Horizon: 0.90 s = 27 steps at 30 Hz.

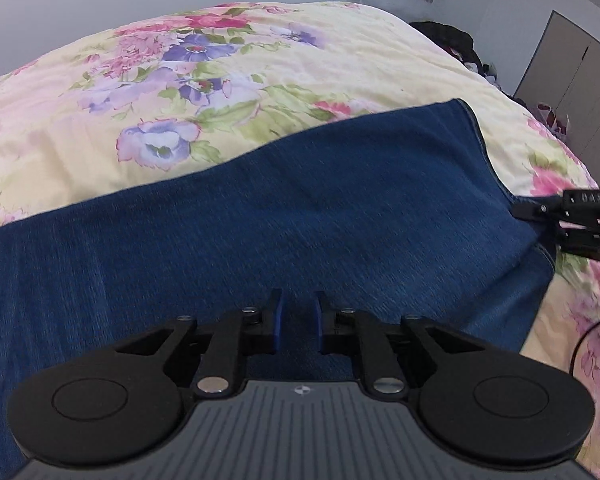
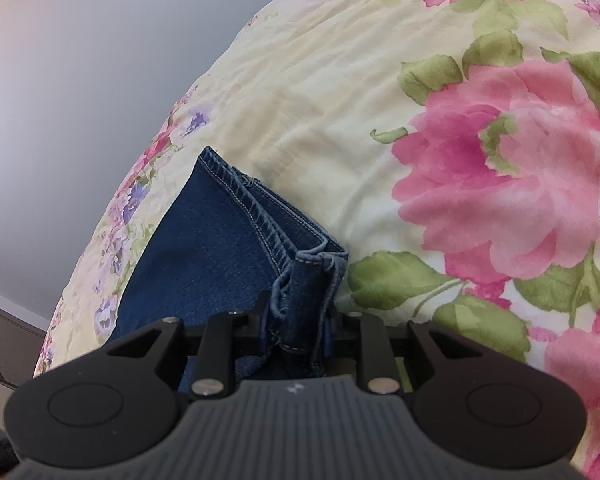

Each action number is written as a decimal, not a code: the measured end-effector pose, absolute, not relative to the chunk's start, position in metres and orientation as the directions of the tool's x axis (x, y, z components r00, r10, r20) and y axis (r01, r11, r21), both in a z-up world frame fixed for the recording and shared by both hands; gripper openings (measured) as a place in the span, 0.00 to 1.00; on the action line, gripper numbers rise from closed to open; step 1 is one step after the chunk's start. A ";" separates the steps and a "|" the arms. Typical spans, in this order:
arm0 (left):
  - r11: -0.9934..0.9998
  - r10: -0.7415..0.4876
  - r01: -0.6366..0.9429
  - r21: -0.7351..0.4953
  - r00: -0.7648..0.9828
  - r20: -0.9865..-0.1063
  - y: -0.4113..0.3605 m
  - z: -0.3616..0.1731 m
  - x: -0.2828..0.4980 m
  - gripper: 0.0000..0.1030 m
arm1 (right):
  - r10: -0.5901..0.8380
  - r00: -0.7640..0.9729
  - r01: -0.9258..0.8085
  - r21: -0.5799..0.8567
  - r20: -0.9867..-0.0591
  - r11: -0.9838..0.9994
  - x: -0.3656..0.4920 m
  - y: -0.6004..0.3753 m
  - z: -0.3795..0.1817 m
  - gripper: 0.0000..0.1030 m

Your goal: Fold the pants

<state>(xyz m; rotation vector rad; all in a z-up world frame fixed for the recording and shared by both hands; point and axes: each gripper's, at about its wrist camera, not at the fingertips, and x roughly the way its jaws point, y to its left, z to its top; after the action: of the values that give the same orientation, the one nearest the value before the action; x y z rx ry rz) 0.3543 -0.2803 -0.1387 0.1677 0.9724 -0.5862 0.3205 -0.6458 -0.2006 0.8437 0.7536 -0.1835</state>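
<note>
Left wrist view, nearest first: the left gripper (image 1: 299,318) hangs just above the pants (image 1: 284,216), its blue-padded fingers (image 1: 278,322) standing apart with only a narrow gap and nothing between them. Under and beyond them the pants spread as a broad, flat band of dark blue denim running from the left edge across to the right, the weave showing fine pale streaks and the surface lying smooth with hardly a crease. Its far edge is a clean straight line against the floral bedcover (image 1: 228,80), and its right end finishes in a stitched hem. At that right end the right gripper (image 1: 526,210) comes in from the side and meets the denim corner.

Right wrist view, up close: the right gripper (image 2: 296,320) has its fingers clamped on a bunched fold of the pants (image 2: 220,248), several layers thick, with light contrast stitching and a slightly frayed seam edge showing between them. Past the grip, the denim runs away as a tapering folded panel, its hem edged by a double row of pale thread. It lies on the cream bedcover (image 2: 332,92), printed with big pink blooms and green leaves. Beyond the bed stands a plain pale wall (image 2: 80,60).
</note>
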 end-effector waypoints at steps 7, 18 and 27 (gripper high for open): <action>0.836 -0.382 0.532 -0.132 0.394 -0.836 -0.278 -0.147 0.326 0.11 | 0.113 0.719 0.460 0.592 -0.685 0.662 0.325 -0.640 -0.188 0.18; 0.840 -0.406 0.522 -0.150 0.421 -0.811 -0.209 -0.100 0.327 0.12 | 0.071 0.793 0.346 0.542 -0.605 0.766 0.319 -0.597 -0.098 0.17; 0.929 -0.267 0.365 -0.060 0.549 -0.792 -0.090 -0.052 0.339 0.12 | 0.058 0.847 0.197 0.414 -0.528 0.889 0.331 -0.492 -0.014 0.16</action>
<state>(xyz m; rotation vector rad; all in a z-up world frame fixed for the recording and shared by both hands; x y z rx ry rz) 0.3389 -0.0896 -0.0516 0.1166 0.9165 -0.3748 0.3312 -0.4921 -0.0139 0.4767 0.5599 -0.0767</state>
